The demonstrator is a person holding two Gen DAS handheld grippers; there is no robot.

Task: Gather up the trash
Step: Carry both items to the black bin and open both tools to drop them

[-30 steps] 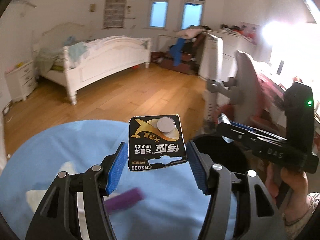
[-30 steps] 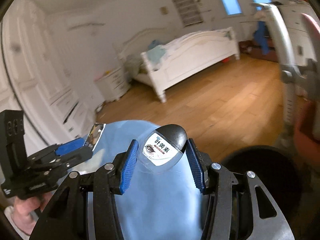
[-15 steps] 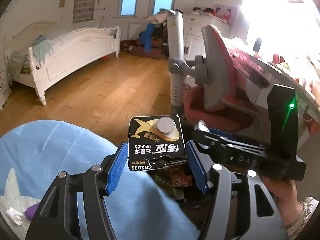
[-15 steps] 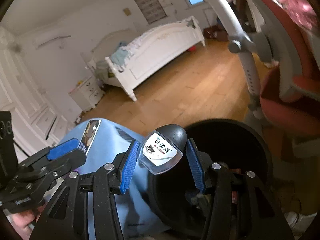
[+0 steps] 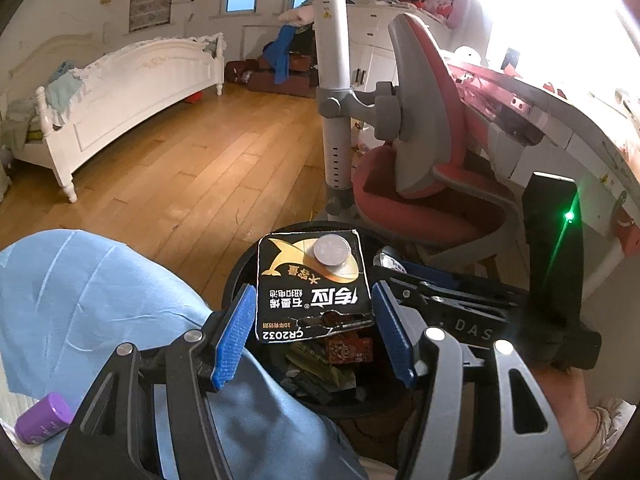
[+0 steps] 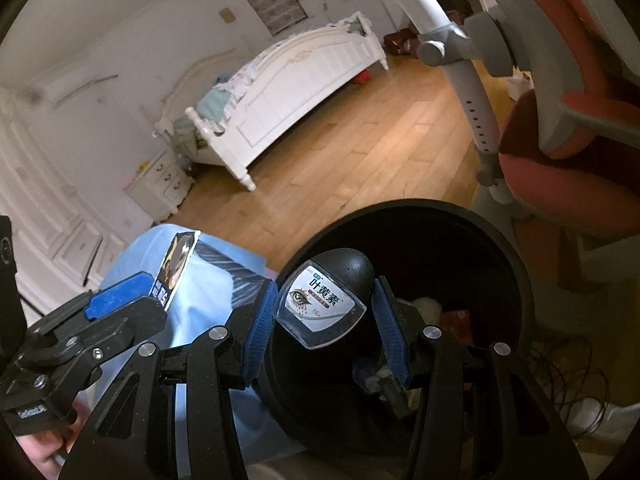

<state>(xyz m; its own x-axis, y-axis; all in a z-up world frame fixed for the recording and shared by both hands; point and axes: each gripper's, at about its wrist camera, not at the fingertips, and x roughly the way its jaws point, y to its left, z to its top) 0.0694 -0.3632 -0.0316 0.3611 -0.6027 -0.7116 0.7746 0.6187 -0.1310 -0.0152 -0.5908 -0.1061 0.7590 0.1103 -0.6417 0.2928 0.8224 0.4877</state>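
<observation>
Both of your hands have swung away from the blue cloth and now sit over the black trash bin, which a second ago was only a dark edge at the side of each view. Your left gripper is clamped on a battery card, a black and gold blister pack marked CR2032 with one coin cell showing near its top edge. The blue pads press on both side edges of the card and hold it upright, directly above the bin's opening. Below it, inside the bin, you can see crumpled wrappers, one red and one olive.

Your right gripper is clenched on a small black bottle with a white eye-drawing label, rounded end up, over the near left rim of the bin. In the left wrist view your right gripper lies just beside the card, to its right, with your hand under it.

The blue cloth lies just left of the bin. A purple cylinder rests at the cloth's lower left edge. Behind the bin stand a red and grey chair and a white bed on the wood floor.
</observation>
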